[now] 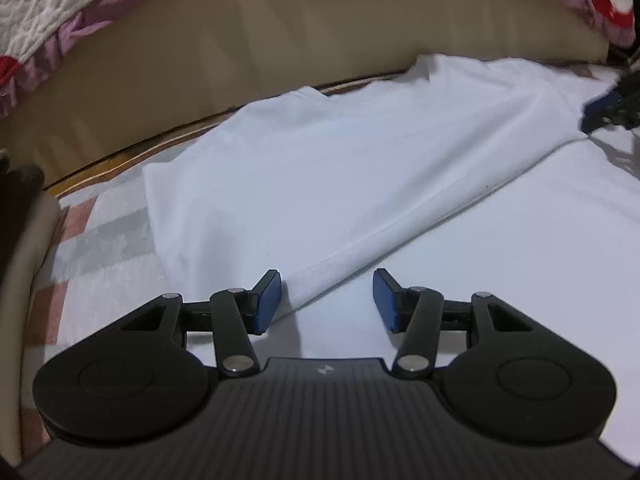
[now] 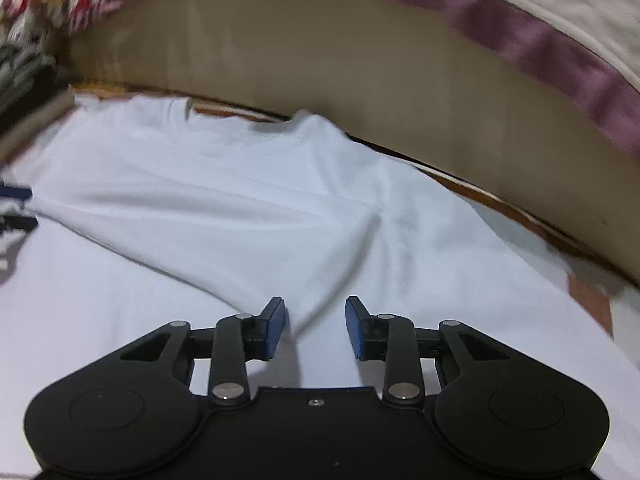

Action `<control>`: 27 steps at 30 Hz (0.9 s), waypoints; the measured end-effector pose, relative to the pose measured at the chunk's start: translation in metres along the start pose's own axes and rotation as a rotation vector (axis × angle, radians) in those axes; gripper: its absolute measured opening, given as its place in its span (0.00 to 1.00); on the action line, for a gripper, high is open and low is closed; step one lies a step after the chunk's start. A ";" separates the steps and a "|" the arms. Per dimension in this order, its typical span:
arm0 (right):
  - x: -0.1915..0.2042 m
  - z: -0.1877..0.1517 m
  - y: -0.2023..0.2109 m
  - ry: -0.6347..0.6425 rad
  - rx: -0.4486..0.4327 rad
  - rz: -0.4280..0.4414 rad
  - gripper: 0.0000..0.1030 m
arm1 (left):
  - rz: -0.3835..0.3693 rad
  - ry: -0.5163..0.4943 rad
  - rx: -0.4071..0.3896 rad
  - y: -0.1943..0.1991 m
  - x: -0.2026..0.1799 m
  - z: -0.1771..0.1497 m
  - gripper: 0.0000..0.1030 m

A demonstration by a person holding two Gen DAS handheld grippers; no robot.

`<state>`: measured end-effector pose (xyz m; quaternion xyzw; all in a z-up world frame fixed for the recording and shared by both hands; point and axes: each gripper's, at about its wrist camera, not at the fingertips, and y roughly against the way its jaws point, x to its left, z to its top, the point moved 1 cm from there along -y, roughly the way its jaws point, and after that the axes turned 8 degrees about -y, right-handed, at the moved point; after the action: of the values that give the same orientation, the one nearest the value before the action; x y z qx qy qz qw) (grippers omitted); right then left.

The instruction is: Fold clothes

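Your left hand-held gripper [image 1: 326, 300] gapes wide, your right hand-held gripper [image 2: 316, 328] too — both empty over the white shirt [image 1: 320, 168], spread across the bed [image 1: 100, 240] below a beige headboard [image 1: 240, 60].

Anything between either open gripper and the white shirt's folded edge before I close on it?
Nothing visible. The left gripper and the right gripper are both open, each with the folded edge of the white shirt directly between its blue pads, only fabric beneath.
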<state>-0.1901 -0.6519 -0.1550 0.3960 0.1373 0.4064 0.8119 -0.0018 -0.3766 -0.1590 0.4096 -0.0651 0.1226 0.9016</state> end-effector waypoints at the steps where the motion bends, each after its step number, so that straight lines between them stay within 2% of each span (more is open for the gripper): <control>1: -0.008 -0.004 0.009 -0.050 -0.017 -0.006 0.38 | -0.018 0.027 -0.001 0.003 0.000 0.002 0.49; 3: -0.041 -0.016 0.035 -0.207 -0.075 -0.012 0.39 | -0.059 0.080 -0.016 0.009 -0.001 0.008 0.49; 4: -0.059 -0.023 0.048 -0.300 -0.105 -0.018 0.45 | -0.080 0.101 -0.023 0.012 -0.004 0.013 0.50; 5: -0.082 -0.033 0.061 -0.422 -0.135 -0.033 0.50 | -0.103 0.110 -0.029 0.014 -0.012 0.019 0.50; 6: -0.105 -0.048 0.075 -0.549 -0.166 -0.055 0.50 | -0.126 0.120 -0.035 0.016 -0.019 0.025 0.51; 7: -0.125 -0.062 0.089 -0.675 -0.198 -0.097 0.50 | -0.148 0.130 -0.041 0.018 -0.027 0.031 0.52; 9: -0.157 -0.088 0.116 -0.916 -0.269 -0.266 0.51 | -0.167 0.118 -0.038 0.019 -0.046 0.050 0.52; 10: -0.168 -0.098 0.127 -1.013 -0.295 -0.353 0.53 | -0.169 0.106 -0.041 0.020 -0.056 0.061 0.52; 11: -0.178 -0.105 0.132 -1.075 -0.308 -0.389 0.53 | -0.171 0.097 -0.060 0.023 -0.064 0.073 0.52; 13: -0.195 -0.110 0.136 -1.113 -0.312 -0.408 0.53 | -0.176 0.090 -0.090 0.026 -0.078 0.093 0.55; 16: -0.213 -0.116 0.135 -1.135 -0.312 -0.506 0.56 | -0.194 0.153 -0.076 0.017 -0.091 0.098 0.55; 21: -0.222 -0.122 0.115 -1.167 -0.301 -0.562 0.64 | -0.224 0.254 -0.053 0.002 -0.112 0.105 0.55; 23: -0.222 -0.116 0.104 -1.125 -0.292 -0.579 0.78 | -0.220 0.257 -0.044 -0.001 -0.112 0.099 0.55; 25: -0.219 -0.104 0.089 -1.014 -0.278 -0.600 0.79 | -0.210 0.256 -0.036 -0.001 -0.110 0.094 0.55; 27: -0.218 -0.092 0.077 -0.891 -0.258 -0.602 0.52 | -0.200 0.256 -0.028 -0.002 -0.107 0.090 0.55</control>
<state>-0.4207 -0.7431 -0.1782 0.3700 -0.1633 -0.0371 0.9138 -0.1055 -0.4635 -0.1250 0.3826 0.0895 0.0824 0.9159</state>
